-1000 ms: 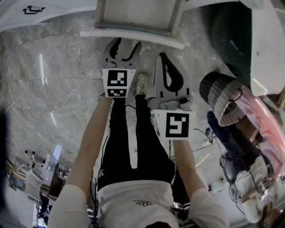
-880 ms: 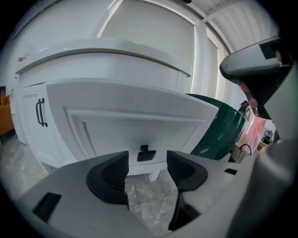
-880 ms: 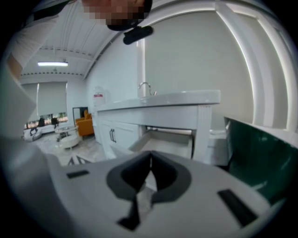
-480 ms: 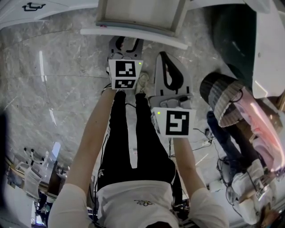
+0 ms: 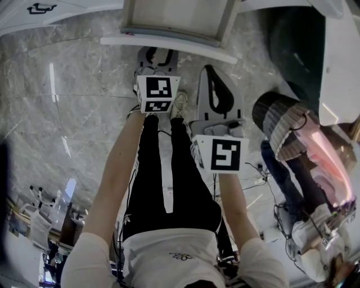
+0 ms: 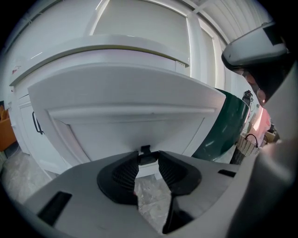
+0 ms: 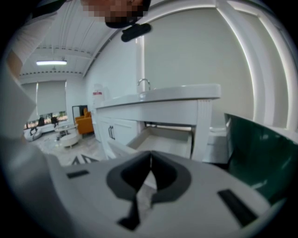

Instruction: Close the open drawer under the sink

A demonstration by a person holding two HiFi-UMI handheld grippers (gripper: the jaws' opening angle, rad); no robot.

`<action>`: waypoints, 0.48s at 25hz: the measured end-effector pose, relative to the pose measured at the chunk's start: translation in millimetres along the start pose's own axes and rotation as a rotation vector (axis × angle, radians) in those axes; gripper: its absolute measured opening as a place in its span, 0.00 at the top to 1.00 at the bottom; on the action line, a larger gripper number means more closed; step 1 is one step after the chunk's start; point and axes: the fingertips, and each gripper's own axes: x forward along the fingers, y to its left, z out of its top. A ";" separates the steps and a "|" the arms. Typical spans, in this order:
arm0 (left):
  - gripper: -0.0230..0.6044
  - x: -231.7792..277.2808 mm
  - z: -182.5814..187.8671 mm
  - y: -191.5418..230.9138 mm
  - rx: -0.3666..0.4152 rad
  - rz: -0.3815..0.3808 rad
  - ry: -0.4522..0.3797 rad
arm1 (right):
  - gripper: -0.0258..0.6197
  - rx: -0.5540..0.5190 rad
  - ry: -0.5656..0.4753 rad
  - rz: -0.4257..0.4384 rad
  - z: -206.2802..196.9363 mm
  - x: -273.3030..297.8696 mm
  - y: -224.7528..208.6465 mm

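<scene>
The white drawer [image 5: 169,42] stands pulled out of the sink cabinet at the top of the head view, its inside bare. My left gripper [image 5: 157,52] is right at the drawer's front panel [image 6: 125,125]. Its jaws are closing, and the small dark handle [image 6: 145,149] sits between the fingertips, which do not visibly press on it. My right gripper [image 5: 211,72] hangs a little back and to the right, shut with nothing in it. In the right gripper view the drawer [image 7: 163,142] lies ahead, below the counter and tap [image 7: 144,83].
A dark green bin [image 5: 292,39] stands right of the drawer. A woven basket [image 5: 278,126] and cables lie on the marble floor at the right. The person's legs and a shoe [image 5: 180,104] are below the grippers. A cabinet door with a black handle [image 5: 42,10] is at the left.
My left gripper has moved forward to the drawer's front, rolled slightly, and its jaws have narrowed. The right gripper has stayed where it was.
</scene>
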 end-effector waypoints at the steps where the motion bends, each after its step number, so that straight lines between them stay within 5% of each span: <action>1: 0.73 -0.2 0.3 -0.2 -0.004 -0.001 -0.003 | 0.91 -0.001 -0.001 0.000 0.0 0.4 -0.1; 12: 0.74 -3.4 4.0 -0.1 0.054 -0.014 -0.033 | 0.91 -0.014 0.013 -0.014 -7.4 -1.3 -9.2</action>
